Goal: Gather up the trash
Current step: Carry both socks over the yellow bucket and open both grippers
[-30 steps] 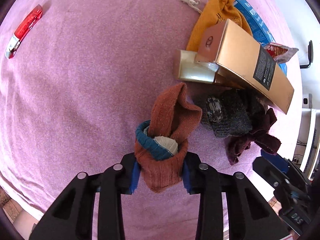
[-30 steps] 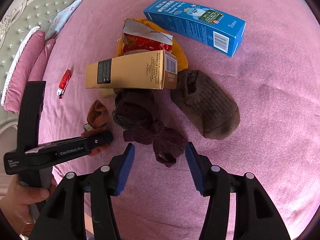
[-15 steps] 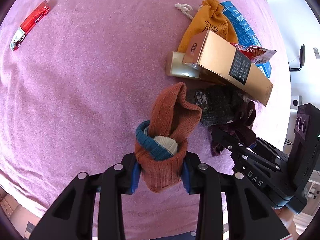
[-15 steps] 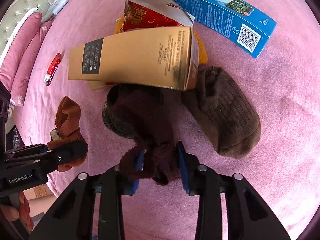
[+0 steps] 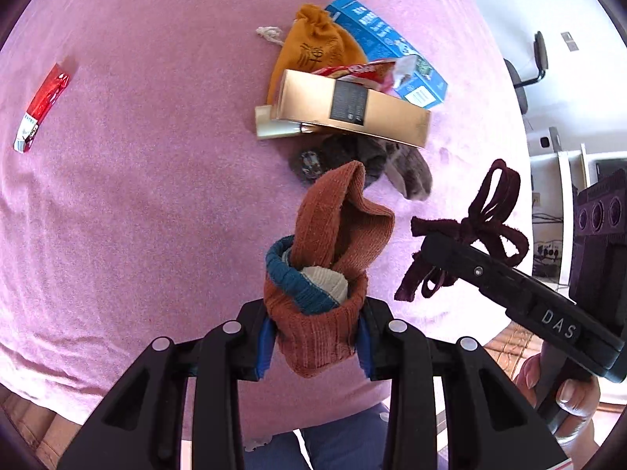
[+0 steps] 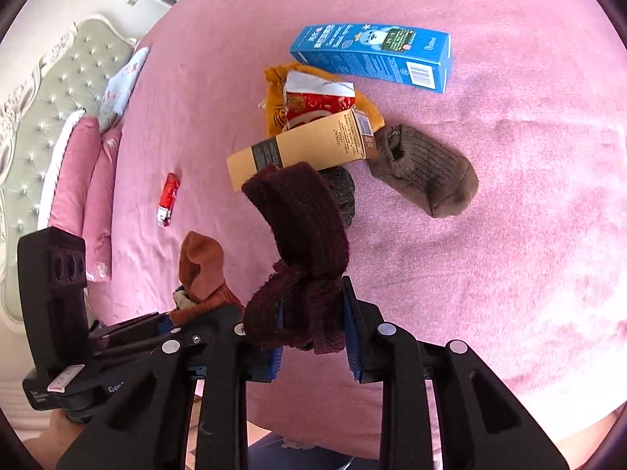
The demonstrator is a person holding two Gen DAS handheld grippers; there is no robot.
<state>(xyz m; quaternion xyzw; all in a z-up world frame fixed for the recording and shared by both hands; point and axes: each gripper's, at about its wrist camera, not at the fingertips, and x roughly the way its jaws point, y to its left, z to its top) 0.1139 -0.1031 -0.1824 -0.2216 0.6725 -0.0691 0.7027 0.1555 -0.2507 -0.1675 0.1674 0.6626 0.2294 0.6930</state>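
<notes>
My left gripper (image 5: 313,335) is shut on a rust-orange sock bundle (image 5: 327,270) with a blue cuff, held above the pink bedspread (image 5: 137,215). My right gripper (image 6: 311,329) is shut on a dark maroon knitted sock (image 6: 301,235), lifted off the bed; it also shows in the left wrist view (image 5: 482,231). On the bed lie a gold carton (image 6: 309,149), a red snack wrapper (image 6: 317,98), a blue carton (image 6: 372,55), a mustard pouch (image 5: 313,51) and a small red wrapper (image 6: 168,197).
A brown sock (image 6: 427,168) and a dark grey sock (image 6: 343,192) lie by the gold carton. Pink pillows (image 6: 82,180) and a padded headboard (image 6: 47,98) are at the far left. The bed's near edge runs just under both grippers.
My right gripper has lifted the maroon sock off the pile and pulled back from the cartons. My left gripper still holds the orange bundle and has drawn back a little.
</notes>
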